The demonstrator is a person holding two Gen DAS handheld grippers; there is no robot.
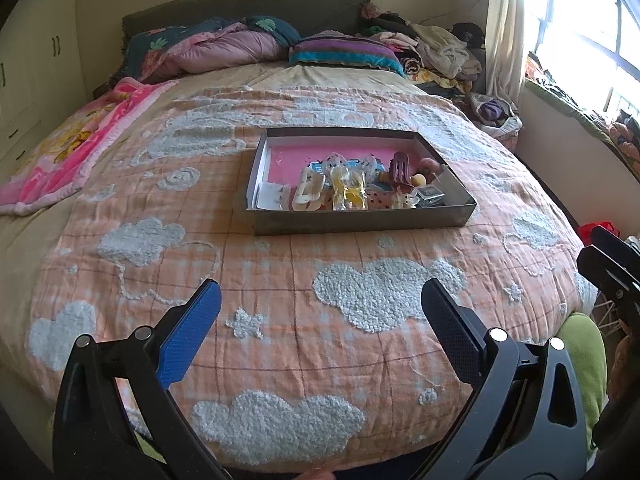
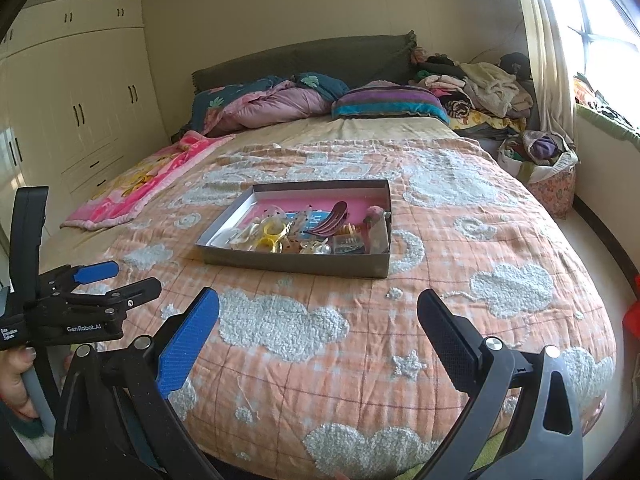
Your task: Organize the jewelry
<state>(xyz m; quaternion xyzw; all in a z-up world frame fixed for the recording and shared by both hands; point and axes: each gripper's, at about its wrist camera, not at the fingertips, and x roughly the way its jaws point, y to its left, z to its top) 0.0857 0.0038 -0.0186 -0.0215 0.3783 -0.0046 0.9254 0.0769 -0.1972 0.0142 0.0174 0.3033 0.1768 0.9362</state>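
The approach step was judged to be in hand: nothing was gripped. The left gripper [image 1: 320,316] and the right gripper [image 2: 318,326] were held wide apart over the quilt [image 1: 280,264]. The jewelry box [image 1: 360,225] lay at 12 o'clock, well apart, its long axis running 9 to 3. A forward reach toward 1 piece in the clutter [image 1: 352,184] was called for.

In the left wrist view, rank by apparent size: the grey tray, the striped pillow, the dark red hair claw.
Largest to smallest:
1. grey tray
2. striped pillow, though it lies farther away
3. dark red hair claw
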